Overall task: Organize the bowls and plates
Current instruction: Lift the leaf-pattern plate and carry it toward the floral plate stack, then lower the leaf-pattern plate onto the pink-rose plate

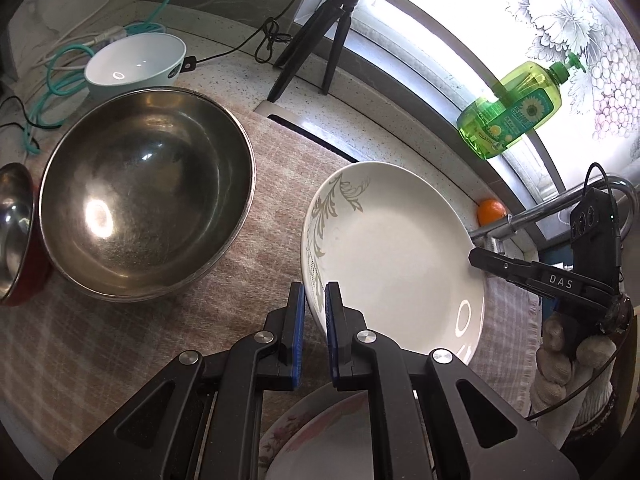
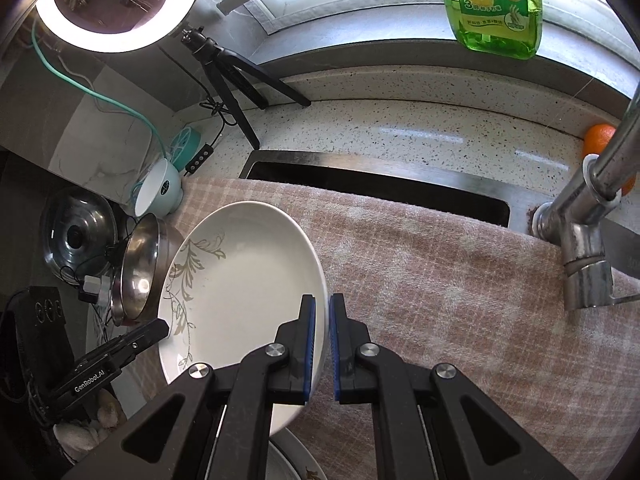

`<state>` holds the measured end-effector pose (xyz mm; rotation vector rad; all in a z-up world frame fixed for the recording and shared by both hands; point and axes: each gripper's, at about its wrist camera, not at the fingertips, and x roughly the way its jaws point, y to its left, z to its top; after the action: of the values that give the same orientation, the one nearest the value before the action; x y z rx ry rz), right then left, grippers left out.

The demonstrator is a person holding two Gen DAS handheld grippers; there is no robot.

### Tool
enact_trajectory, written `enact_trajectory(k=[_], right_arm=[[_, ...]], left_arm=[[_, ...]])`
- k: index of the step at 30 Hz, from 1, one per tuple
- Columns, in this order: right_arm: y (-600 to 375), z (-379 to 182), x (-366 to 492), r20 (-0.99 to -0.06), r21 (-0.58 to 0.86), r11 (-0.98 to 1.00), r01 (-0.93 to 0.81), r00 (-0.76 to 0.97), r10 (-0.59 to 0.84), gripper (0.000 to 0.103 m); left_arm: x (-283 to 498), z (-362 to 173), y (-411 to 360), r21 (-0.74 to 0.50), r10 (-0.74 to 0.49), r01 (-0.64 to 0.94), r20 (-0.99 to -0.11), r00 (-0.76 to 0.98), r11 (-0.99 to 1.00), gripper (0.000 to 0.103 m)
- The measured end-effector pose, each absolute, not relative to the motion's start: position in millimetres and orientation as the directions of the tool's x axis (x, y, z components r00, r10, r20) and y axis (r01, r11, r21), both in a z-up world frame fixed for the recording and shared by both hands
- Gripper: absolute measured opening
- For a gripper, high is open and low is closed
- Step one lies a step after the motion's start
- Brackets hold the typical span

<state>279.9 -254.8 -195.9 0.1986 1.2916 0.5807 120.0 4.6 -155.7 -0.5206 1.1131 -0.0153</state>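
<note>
While both grippers pinch opposite rims, white plate (image 1: 394, 258) hangs tilted between left gripper (image 1: 314, 304) and right gripper (image 2: 322, 318), above floral plate (image 1: 320, 440)

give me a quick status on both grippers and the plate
Left gripper and right gripper both shut on the white plate, opposite rims, plate off the cloth. Floral plate right below. Steel bowl close on the left.

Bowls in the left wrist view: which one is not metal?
The white bowl with the pale teal outside, at the far corner by the cables. The big steel bowl and the red-bottomed one have shiny metal insides.
</note>
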Motion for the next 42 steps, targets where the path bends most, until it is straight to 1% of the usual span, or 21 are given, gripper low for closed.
enact_trajectory(k=[16,30,42], right_arm=[[-268,-181,233,-0.835,0.457,0.864,-0.211,0.233,0.498,0.007],[-281,-175,176,-0.823,0.478,0.869,-0.131,0.280,0.495,0.007],[-289,-182,129,-0.818,0.491,0.868,-0.078,0.300,0.490,0.007]], left_arm=[[103,-149,6,-0.420,-0.327,-0.137,-0.840,0.434,0.897,0.008],[72,-142,2,-0.420,-0.364,-0.047,-0.833,0.416,0.906,0.008],[44,-146,1,-0.425,-0.389,-0.004,-0.833,0.393,0.905,0.008]])
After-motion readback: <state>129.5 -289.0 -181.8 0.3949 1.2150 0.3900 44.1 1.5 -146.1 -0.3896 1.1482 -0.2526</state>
